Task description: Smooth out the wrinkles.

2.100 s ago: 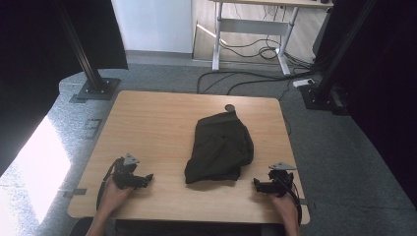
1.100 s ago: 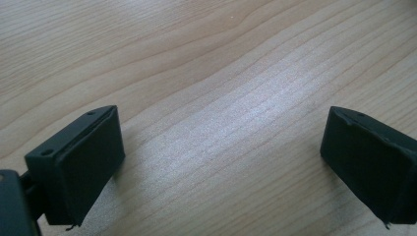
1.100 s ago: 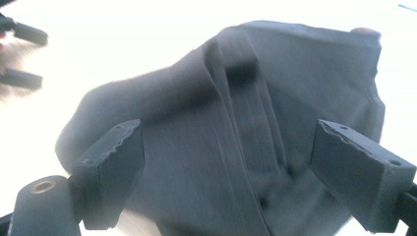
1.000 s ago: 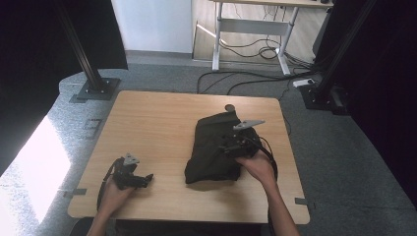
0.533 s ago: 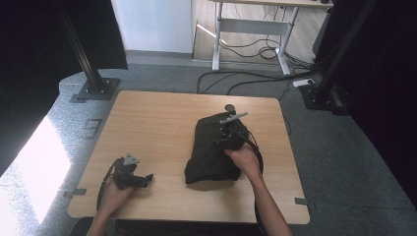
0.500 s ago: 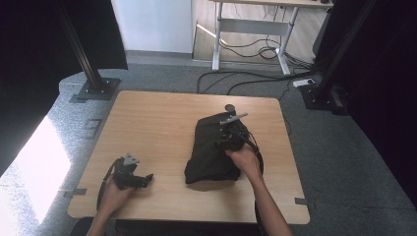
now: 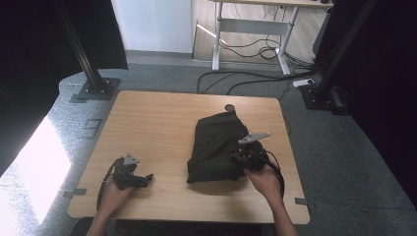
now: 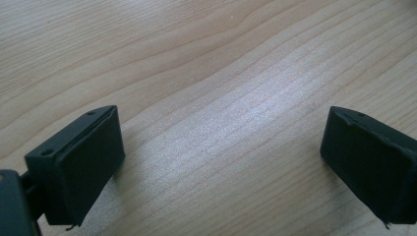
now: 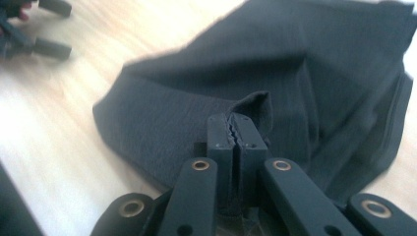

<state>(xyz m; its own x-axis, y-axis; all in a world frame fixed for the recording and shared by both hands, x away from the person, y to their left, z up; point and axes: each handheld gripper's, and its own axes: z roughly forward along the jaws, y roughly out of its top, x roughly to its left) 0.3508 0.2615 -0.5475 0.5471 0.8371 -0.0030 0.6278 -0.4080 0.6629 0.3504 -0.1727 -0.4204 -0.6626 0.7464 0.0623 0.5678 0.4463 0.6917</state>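
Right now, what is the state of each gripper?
Left gripper: open, holding nothing, over the table.
Right gripper: just closed, pinching a fold of the dark cloth.

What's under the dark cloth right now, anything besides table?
Around the dark cloth I see bare wooden table. The right hand-held gripper pinches a raised fold of it. A small round dark thing shows at its far edge. Anything beneath the folded layers is covered.

A recording lab or studio: a bare wooden desk [image 7: 162, 128] stands on grey carpet [image 7: 339, 147], flanked by black stand posts [image 7: 81, 49] at 10 and 2 o'clock, black curtains [image 7: 29, 54], loose cables [image 7: 251, 78] at 12.
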